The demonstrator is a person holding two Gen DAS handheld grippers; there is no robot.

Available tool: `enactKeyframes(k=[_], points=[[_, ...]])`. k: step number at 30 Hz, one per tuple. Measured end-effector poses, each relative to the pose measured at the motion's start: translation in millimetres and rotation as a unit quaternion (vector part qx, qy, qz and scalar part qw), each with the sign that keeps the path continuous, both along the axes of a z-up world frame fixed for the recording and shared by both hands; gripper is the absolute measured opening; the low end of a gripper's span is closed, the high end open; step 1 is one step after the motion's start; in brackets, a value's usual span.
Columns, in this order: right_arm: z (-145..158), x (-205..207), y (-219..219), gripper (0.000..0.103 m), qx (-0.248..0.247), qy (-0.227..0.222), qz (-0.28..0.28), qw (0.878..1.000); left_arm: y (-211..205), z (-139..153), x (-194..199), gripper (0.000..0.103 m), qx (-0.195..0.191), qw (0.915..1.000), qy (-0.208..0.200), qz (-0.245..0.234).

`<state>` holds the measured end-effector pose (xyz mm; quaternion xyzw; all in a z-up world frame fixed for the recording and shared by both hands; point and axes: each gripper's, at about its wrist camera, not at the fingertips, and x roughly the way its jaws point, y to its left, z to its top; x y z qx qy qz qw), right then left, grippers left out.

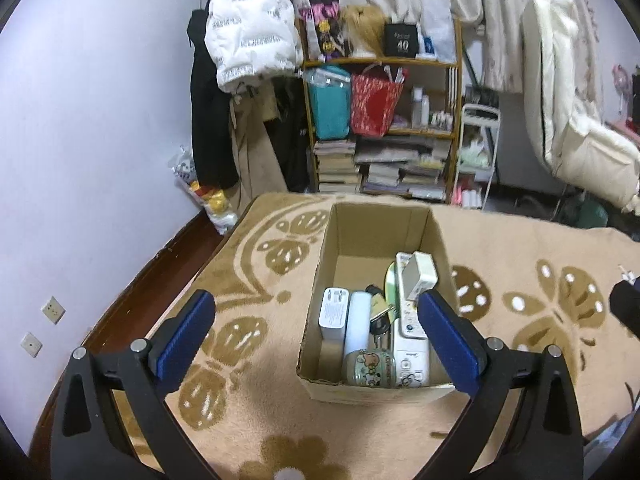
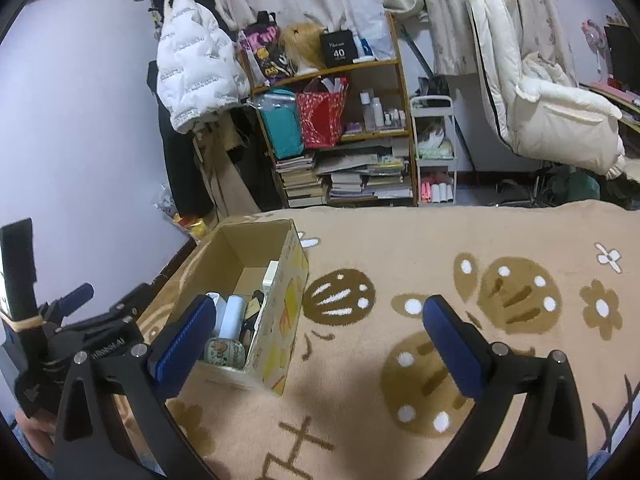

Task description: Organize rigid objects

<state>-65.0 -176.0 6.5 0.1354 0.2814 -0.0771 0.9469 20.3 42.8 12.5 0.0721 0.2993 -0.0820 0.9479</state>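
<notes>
Left gripper (image 1: 316,316) jaws wide apart, empty, hanging above the near end of the cardboard box (image 1: 344,224). Right gripper (image 2: 316,320) also spread and empty, over bare blanket (image 2: 400,232) right of the box. Box already holds a white charger (image 1: 333,314), a white cylinder (image 1: 357,326), a cartoon-print jar (image 1: 374,368) and white cartons (image 1: 412,354), all packed at the near end; far half looks free. No loose rigid item visible on the blanket, so my read is the sorting is near done. If adding more, drop into the far half, descending vertically to clear the walls. Open room right of the box; left side runs out at the blanket edge, wall (image 1: 100,120) just beyond.
</notes>
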Motion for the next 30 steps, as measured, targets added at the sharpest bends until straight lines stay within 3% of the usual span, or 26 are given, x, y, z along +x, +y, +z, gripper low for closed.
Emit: enactKeyframes(k=[13, 30], points=[[13, -46, 7, 0.103, -0.014, -0.054, -0.015, 0.998, 18, 28, -54, 0.100, -0.020, 0.9969, -0.075, -0.014], [16, -56, 18, 0.103, -0.033, -0.081, -0.003, 0.996, 9, 27, -74, 0.100, 0.014, 0.9957, -0.089, -0.021]])
